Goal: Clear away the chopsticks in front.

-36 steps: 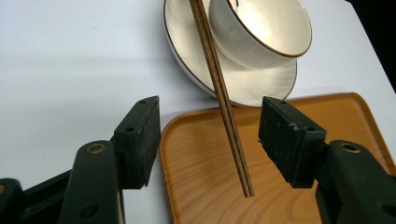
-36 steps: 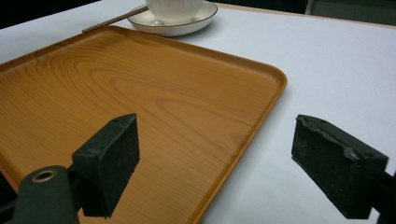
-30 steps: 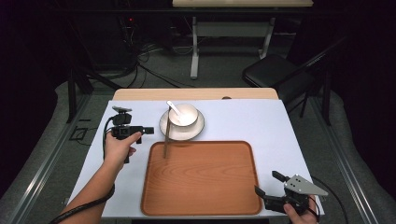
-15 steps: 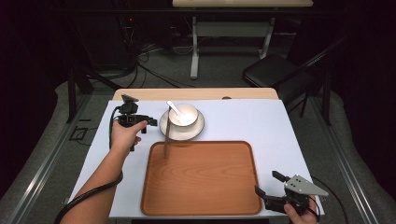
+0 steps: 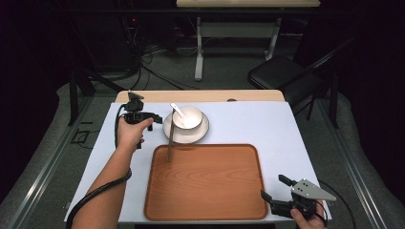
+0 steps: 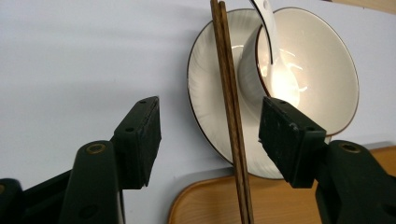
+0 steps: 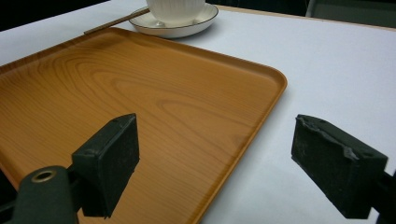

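High view: a white table (image 5: pixel 286 133) carried a wooden tray (image 5: pixel 205 183) near the person's edge. Beyond the tray's far left corner stood a saucer (image 5: pixel 168 131) with a bowl (image 5: pixel 190 119) on it, and a white spoon (image 5: pixel 178 112) rested in the bowl. A pair of chopsticks (image 5: pixel 170 138) lay across the saucer's left rim, its near end over the tray's far left corner. The left gripper (image 5: pixel 155 119) was held just left of the saucer, jaws pointing toward it. The right gripper (image 5: pixel 273 190) sat at the tray's near right corner (grey plate on top), with its jaws apart and nothing between them. A dark chair (image 5: pixel 277 76) stood on the floor beyond the table.

Left gripper view: the jaws stood wide apart and held nothing. The chopsticks (image 6: pixel 231 116) ran between them, nearer the right-hand jaw but clear of both. The sticks crossed the saucer (image 6: pixel 205 93) and reached the tray (image 6: pixel 280 205) at the bottom. The bowl (image 6: pixel 317 84) sat on the saucer with the spoon (image 6: pixel 273 42) inside it.

Right gripper view: the jaws stood wide apart and held nothing. The tray's (image 7: pixel 140 102) right rim passed between them, with bare table (image 7: pixel 327 60) to its right. At the far end, the saucer (image 7: pixel 187 25) held the bowl (image 7: pixel 175 9), and the chopsticks (image 7: pixel 114 22) reached from the saucer to the tray's corner.
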The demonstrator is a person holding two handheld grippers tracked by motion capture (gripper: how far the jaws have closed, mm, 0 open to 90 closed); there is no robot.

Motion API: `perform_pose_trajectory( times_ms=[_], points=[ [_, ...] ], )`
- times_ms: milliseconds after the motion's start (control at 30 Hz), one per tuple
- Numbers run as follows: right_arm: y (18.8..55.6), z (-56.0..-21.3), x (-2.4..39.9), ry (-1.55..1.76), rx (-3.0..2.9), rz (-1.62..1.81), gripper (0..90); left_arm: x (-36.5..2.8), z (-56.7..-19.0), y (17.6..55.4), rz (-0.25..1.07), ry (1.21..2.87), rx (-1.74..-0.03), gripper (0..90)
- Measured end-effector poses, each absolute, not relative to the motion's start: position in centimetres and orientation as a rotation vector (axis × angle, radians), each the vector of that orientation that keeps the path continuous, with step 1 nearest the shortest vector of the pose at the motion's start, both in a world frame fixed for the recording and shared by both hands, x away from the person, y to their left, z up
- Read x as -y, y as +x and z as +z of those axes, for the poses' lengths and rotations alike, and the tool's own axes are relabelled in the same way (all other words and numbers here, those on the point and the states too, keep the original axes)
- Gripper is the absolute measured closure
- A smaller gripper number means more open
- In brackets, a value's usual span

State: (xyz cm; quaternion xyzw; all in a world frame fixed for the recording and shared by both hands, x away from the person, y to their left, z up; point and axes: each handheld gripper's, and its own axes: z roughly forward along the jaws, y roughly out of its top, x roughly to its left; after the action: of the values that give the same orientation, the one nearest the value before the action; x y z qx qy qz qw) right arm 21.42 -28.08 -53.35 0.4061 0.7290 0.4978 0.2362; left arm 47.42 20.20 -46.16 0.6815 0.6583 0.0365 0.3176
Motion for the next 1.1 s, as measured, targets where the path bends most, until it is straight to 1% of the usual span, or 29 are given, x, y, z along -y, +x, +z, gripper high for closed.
perform_pose_trajectory(
  times_ms=[267,467,500,767,1100],
  points=[
    [21.4,-53.4,28.1,1.112,-2.000,1.367,14.8,-20.3,-46.7,47.9,0.106,1.802,-1.722,38.4],
    [21.5,-53.4,28.1,1.112,-2.002,1.366,14.8,-19.9,-47.1,48.1,0.080,1.818,-1.700,44.7],
    [21.5,-53.4,28.1,1.112,-2.002,1.367,14.8,-19.8,-47.2,48.2,0.078,1.824,-1.696,47.2],
    [21.5,-53.4,28.1,1.112,-2.003,1.368,14.8,-18.4,-47.9,48.4,0.040,1.887,-1.702,53.0],
    [21.5,-53.4,28.1,1.113,-2.002,1.370,14.8,-17.6,-48.6,48.8,-0.014,1.908,-1.731,60.9]
  ],
)
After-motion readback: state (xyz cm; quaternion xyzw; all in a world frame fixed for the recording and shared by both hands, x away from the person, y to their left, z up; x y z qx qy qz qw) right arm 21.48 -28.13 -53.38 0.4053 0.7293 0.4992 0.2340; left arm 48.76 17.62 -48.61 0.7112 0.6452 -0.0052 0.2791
